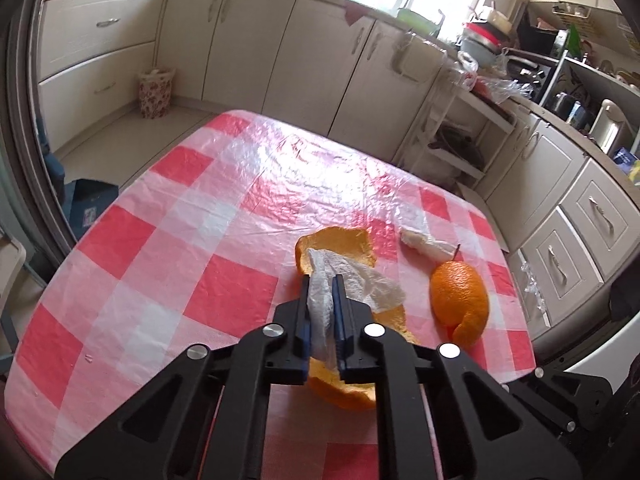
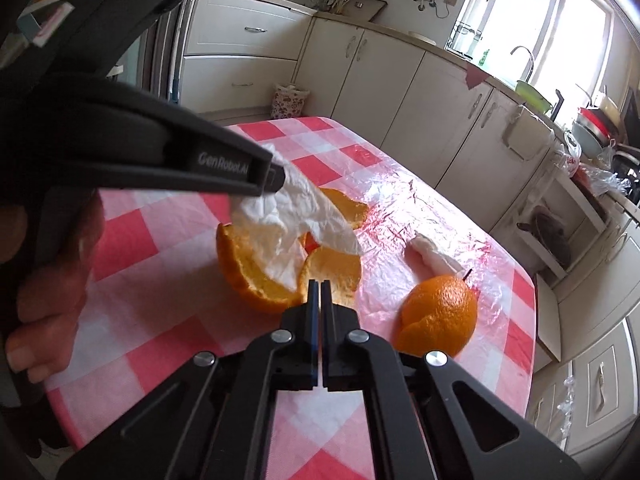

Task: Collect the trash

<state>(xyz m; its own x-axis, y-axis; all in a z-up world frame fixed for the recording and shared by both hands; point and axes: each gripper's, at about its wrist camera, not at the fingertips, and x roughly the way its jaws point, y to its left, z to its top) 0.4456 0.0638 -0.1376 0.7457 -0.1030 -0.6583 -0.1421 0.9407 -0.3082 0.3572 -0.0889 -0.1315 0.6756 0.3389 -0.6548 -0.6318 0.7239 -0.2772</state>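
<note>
My left gripper (image 1: 322, 280) is shut on a crumpled white paper napkin (image 1: 360, 280) and holds it over a large open orange peel (image 1: 340, 242) on the checked table. The right wrist view shows the napkin (image 2: 296, 216) hanging from the left gripper above that peel (image 2: 256, 276). My right gripper (image 2: 320, 284) is shut and empty, just in front of the peel. A second, rounded orange peel (image 1: 460, 298) (image 2: 440, 316) lies to the right. A small twisted white paper scrap (image 1: 424, 242) (image 2: 430, 258) lies behind it.
The table (image 1: 160, 240) has a red and white checked cloth under clear plastic. Cream kitchen cabinets (image 1: 280, 52) run along the far and right sides. A floral bin (image 1: 155, 92) stands on the floor by the cabinets.
</note>
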